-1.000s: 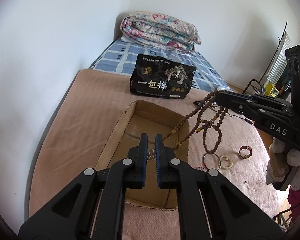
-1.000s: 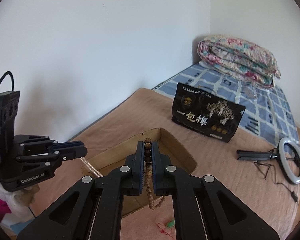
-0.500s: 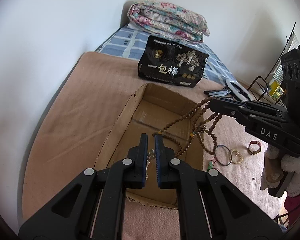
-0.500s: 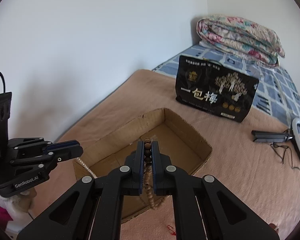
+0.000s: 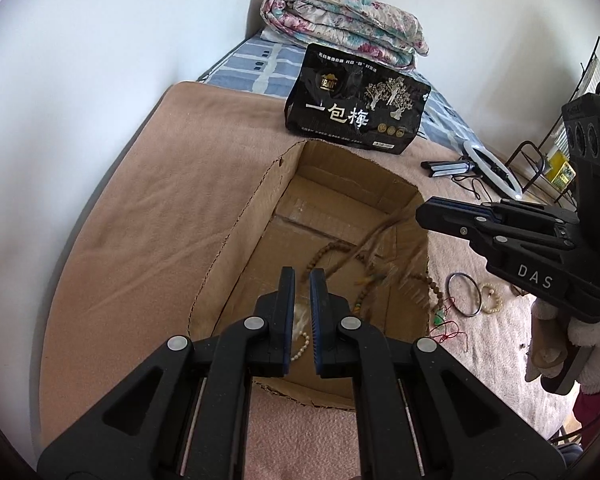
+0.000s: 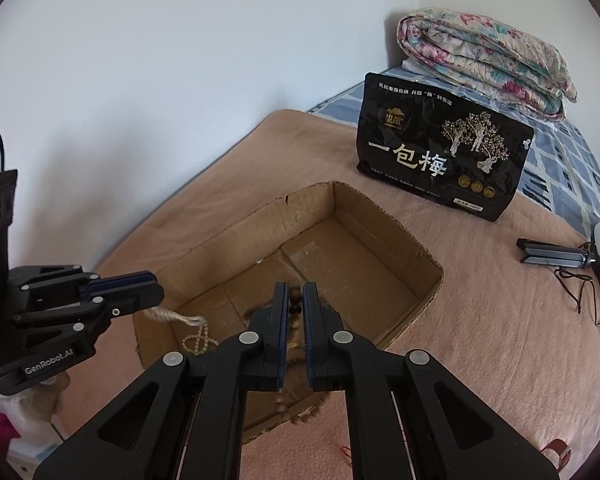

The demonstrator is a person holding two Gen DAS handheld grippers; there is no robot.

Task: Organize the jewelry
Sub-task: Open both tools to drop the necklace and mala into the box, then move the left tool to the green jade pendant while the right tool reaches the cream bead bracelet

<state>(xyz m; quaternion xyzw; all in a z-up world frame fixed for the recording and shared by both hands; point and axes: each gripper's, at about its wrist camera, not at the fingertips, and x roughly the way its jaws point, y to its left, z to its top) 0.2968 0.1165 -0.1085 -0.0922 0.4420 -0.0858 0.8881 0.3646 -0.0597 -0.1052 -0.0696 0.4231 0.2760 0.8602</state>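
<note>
Both tongs hang over the open cardboard box (image 5: 236, 248) that sits on the pink blanket (image 5: 148, 216) of the bed. The left tongs (image 5: 302, 280) are pressed together on a white pearl strand (image 6: 198, 338), which droops from their tips and curls on the box floor just below them. The right tongs (image 6: 295, 294) have a brown wooden bead necklace (image 6: 296, 304) between their pads, and the jaws are opening; the beads there look blurred in the left view, with loops trailing down onto the box floor and over the box wall nearest those tongs. A gloved hand (image 5: 588, 340) grips the right handle.

Outside the box, on the blanket below the right tongs, lie a dark bangle (image 5: 464, 294), a pale bead bracelet (image 5: 492, 300) and a green charm on red cord (image 5: 440, 318). Beyond both tongs a black snack bag (image 5: 356, 108) stands upright, with a folded floral quilt (image 5: 340, 36) behind it. A ring light (image 5: 492, 168) lies off to the far side of the right tongs.
</note>
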